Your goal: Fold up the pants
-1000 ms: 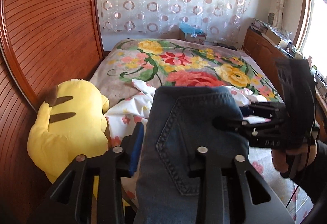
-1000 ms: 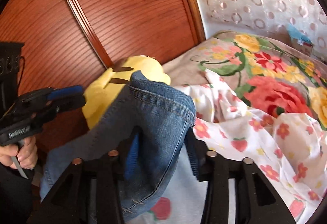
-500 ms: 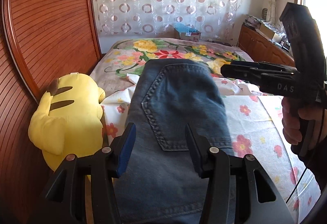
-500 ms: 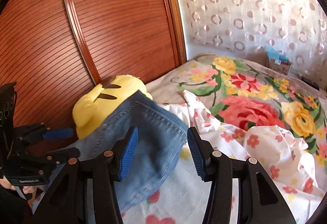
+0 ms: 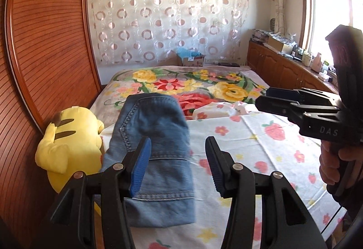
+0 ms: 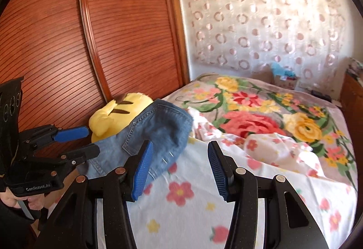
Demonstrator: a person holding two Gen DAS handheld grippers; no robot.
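Folded blue jeans (image 5: 158,135) lie on the strawberry-print sheet (image 5: 261,146) at the bed's left side, with a back pocket facing up. My left gripper (image 5: 178,146) hovers open just short of them; only its left finger overlaps the denim and nothing sits between the pads. In the right wrist view the jeans (image 6: 163,128) lie ahead to the left, and my right gripper (image 6: 179,153) is open and empty over the sheet. Each gripper shows in the other's view: the right gripper (image 5: 266,97) at the right edge, the left gripper (image 6: 84,141) at the left edge.
A yellow plush toy (image 5: 68,142) leans against the jeans' left side, under the ribbed wooden panel (image 5: 45,44). A floral blanket (image 5: 192,85) covers the far half of the bed, with a crumpled sheet fold (image 6: 272,149) near it. Wooden cabinets (image 5: 283,69) line the right wall.
Both grippers have let go of the jeans and drawn back and up. The jeans, held up a second ago, now lie flat on the sheet beside the plush toy.
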